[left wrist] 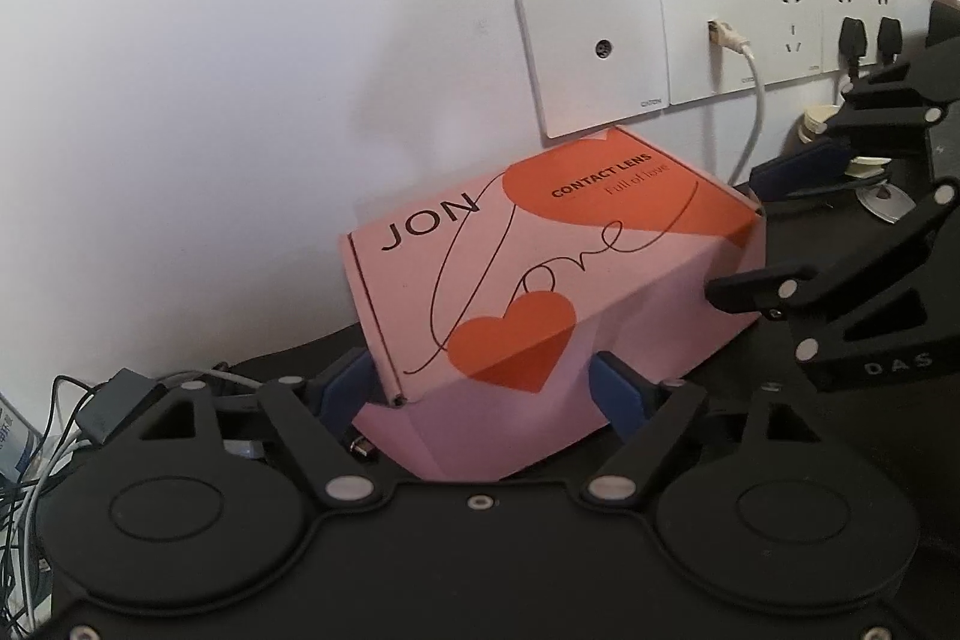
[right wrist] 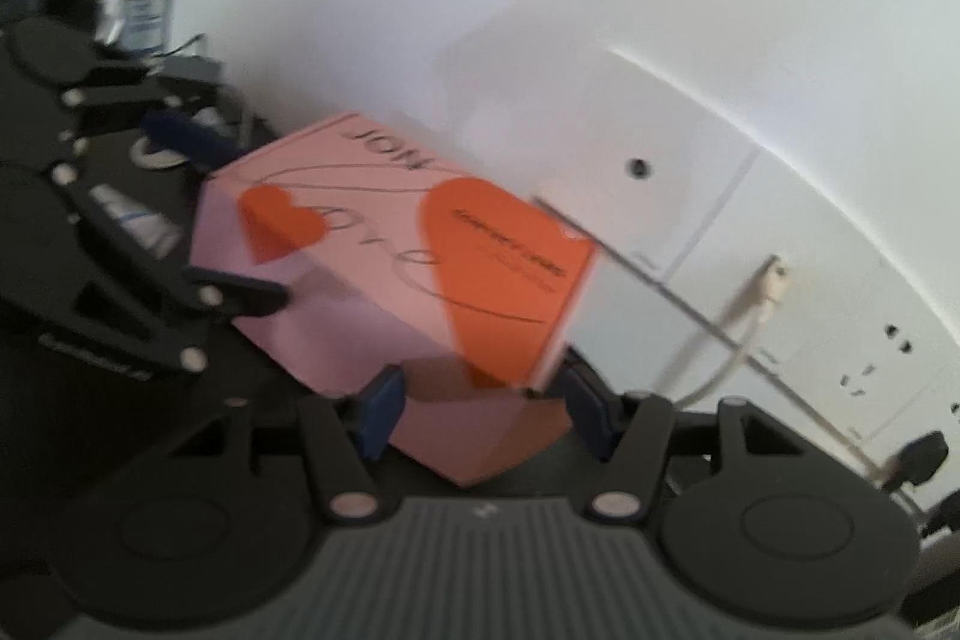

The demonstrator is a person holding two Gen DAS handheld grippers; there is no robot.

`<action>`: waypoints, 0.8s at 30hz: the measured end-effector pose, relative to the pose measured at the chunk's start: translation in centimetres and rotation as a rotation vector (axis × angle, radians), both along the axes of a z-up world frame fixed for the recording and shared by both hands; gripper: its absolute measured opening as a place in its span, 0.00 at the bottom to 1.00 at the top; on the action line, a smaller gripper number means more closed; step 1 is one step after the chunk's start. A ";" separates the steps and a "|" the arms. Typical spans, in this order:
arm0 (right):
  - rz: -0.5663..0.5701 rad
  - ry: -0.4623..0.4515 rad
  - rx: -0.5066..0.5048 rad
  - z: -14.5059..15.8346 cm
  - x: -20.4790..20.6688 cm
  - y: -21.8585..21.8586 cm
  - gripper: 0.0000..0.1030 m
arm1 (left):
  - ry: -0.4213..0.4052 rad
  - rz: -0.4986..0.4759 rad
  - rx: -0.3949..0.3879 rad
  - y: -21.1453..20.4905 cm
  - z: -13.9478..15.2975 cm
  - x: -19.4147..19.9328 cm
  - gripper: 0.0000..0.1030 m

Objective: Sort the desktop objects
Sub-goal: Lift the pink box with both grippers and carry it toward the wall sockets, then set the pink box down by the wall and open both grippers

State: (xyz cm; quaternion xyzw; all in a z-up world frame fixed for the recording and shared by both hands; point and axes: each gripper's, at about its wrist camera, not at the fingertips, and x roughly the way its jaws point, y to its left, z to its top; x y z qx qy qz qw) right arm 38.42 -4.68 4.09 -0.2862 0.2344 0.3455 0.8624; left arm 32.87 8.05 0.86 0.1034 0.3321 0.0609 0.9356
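Observation:
A pink cardboard box [left wrist: 540, 268] printed with orange hearts, "JON" and "love" hangs tilted just in front of the white wall, over a black desk. My left gripper [left wrist: 480, 394] has its blue pads against the box's near left corner, one on each side. My right gripper [left wrist: 759, 232] clamps the box's right end. The blurred right wrist view shows the same box [right wrist: 372, 268], with my right gripper [right wrist: 486, 412] shut on its orange end and my left gripper [right wrist: 234, 220] around its far end.
Wall sockets [left wrist: 600, 52] sit right behind the box, with a white cable [left wrist: 750, 112] and black plugs [left wrist: 852, 40] in them. Loose cables [left wrist: 54, 436] lie at the left. A small bottle [right wrist: 144, 10] stands far left. A white jar [left wrist: 819, 124] and small round items sit at the right.

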 end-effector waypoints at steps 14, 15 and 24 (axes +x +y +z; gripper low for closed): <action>0.014 0.010 0.002 0.1 0.6 0.3 0.56 | -0.006 0.015 0.011 0.1 0.2 0.2 0.81; 0.018 0.009 0.001 0.1 0.6 0.4 0.56 | -0.009 0.016 0.000 0.1 0.4 0.0 0.83; -0.034 0.017 0.015 0.8 -0.4 -0.1 0.83 | -0.008 0.026 -0.031 0.0 1.4 -2.5 1.00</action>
